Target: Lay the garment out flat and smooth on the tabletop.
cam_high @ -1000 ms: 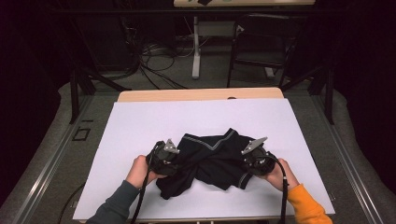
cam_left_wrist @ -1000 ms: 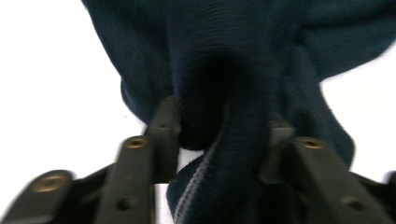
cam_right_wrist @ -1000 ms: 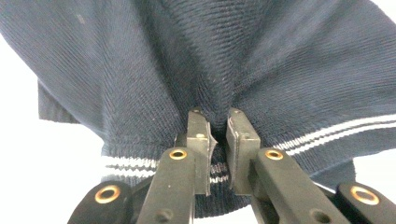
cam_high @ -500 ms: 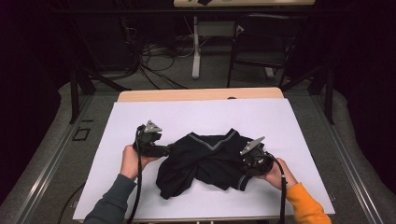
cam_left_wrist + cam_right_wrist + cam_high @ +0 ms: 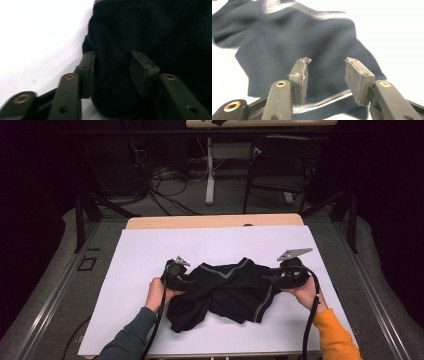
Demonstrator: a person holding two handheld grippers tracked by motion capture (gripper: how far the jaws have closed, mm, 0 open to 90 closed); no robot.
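- Entering from the near edge of the high view, two forearms are reaching forward: a grey-green sleeve (image 5: 131, 340) on the left and an orange sleeve (image 5: 334, 336) on the right.
- The left gripper (image 5: 186, 281) is lying at the left edge of a crumpled dark garment (image 5: 227, 290). Its jaws have just been closing; in the left gripper view a fold of the knitted cloth (image 5: 150, 37) is bulging between them, and the pads are meeting the fabric on both sides.
- The right gripper (image 5: 270, 279) is sitting at the garment's right edge. Its jaws have just been opening; in the right gripper view they are standing apart above the cloth (image 5: 294, 40), with a pale trim line (image 5: 329, 101) running beneath them and nothing pressed between the pads.
- The garment is resting on the white sheet (image 5: 150, 250), between the two grippers, nearer the front edge than the back.
- Beyond the sheet, a strip of wooden tabletop (image 5: 210, 222) is showing, with a dark chair (image 5: 280, 165) and floor cables (image 5: 165, 185) behind it.
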